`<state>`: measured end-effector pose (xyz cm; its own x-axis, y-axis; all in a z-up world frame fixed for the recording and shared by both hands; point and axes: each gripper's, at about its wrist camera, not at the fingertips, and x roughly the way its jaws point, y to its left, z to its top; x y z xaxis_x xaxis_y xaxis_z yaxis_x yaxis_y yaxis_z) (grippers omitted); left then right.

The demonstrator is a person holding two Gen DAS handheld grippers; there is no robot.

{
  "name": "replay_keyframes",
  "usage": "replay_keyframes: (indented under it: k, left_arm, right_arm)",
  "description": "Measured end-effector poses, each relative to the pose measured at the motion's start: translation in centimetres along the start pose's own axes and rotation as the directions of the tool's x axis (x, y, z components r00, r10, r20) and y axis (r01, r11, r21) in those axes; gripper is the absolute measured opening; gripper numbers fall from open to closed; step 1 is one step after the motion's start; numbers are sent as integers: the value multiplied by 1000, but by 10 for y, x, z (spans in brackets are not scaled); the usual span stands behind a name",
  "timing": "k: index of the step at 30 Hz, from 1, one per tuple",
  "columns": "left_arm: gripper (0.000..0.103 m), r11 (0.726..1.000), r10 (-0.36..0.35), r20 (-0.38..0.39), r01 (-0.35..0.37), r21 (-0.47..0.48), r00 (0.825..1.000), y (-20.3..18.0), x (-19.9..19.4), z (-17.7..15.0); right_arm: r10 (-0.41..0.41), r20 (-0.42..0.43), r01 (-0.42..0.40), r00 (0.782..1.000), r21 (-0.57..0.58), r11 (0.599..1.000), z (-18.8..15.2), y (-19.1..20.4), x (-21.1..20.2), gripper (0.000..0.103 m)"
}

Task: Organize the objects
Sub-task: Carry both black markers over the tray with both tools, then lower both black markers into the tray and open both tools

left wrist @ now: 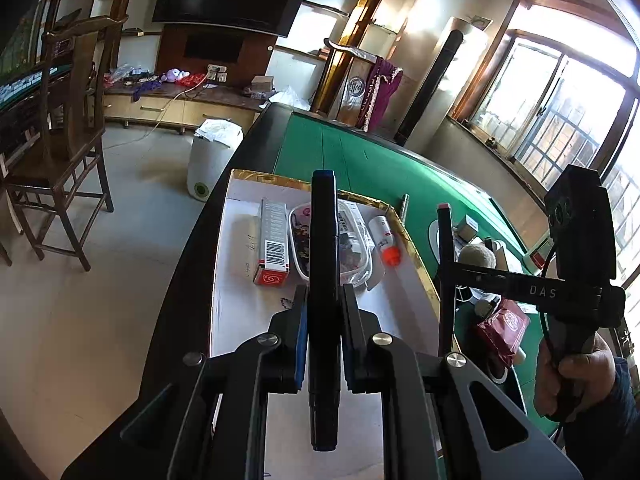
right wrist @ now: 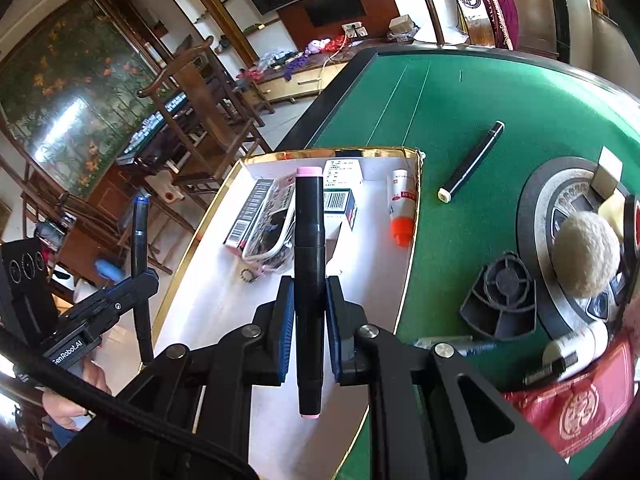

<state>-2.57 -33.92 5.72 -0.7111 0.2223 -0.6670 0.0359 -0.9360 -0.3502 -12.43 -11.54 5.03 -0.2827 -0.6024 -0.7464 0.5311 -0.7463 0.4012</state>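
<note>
Both grippers carry markers over the gold-rimmed tray (right wrist: 192, 236) for sorting: left gripper (left wrist: 323, 308) clamped on a blue-capped marker (left wrist: 323, 240), right gripper (right wrist: 310, 304) clamped on a pink-capped marker (right wrist: 309, 264).

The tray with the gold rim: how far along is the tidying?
Done: the tray already holds boxes, a pouch and an orange-capped tube. In hand: the left gripper grips a blue-tipped marker, the right gripper a pink-tipped marker, both over the tray. Left: a black marker, a fan part and a red packet lie on the green table.
</note>
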Motion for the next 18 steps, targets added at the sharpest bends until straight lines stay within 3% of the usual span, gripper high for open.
replay_keyframes:
  k: [9,18]
  left_arm:
    - [12,999,45,-97,-45,-3,994,13,36,16]
    - [12,997,66,-119,-69,-20,991,19,55,21]
  right_arm:
    - [-70,-39,72,997,60,996,20,-19,34,13]
    - [-101,-70,106,992,69,992,28,-24,54,13]
